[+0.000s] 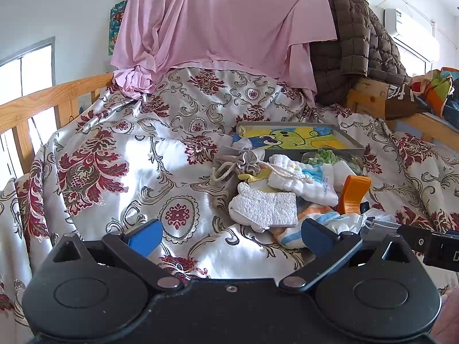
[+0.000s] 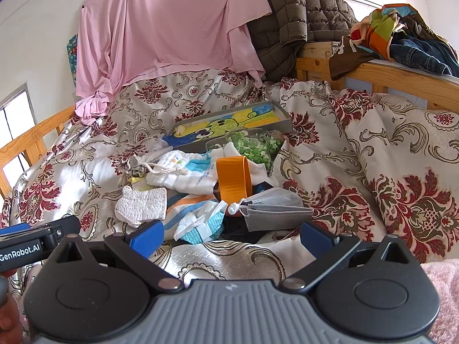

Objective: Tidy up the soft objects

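A pile of soft things lies on a floral satin bedspread (image 1: 120, 154): a white sponge-like cloth (image 1: 265, 209), a white baby cloth with blue print (image 1: 304, 180), a grey drawstring pouch (image 1: 243, 163), a striped cloth (image 1: 312, 223), a grey face mask (image 2: 275, 209) and a tissue pack (image 2: 200, 226). A grey box with a green cartoon picture (image 1: 298, 140) stands behind the pile. My left gripper (image 1: 229, 236) is open and empty just in front of the white cloth. My right gripper (image 2: 232, 236) is open and empty in front of the tissue pack and mask.
An orange clip-like object (image 2: 233, 179) stands in the pile. A clear container of green bits (image 2: 252, 146) sits by the box. A pink sheet (image 1: 223, 20) and brown quilted jacket (image 1: 352, 46) hang behind. Wooden bed rails (image 1: 43, 100) run on both sides, clothes (image 2: 401, 34) draped right.
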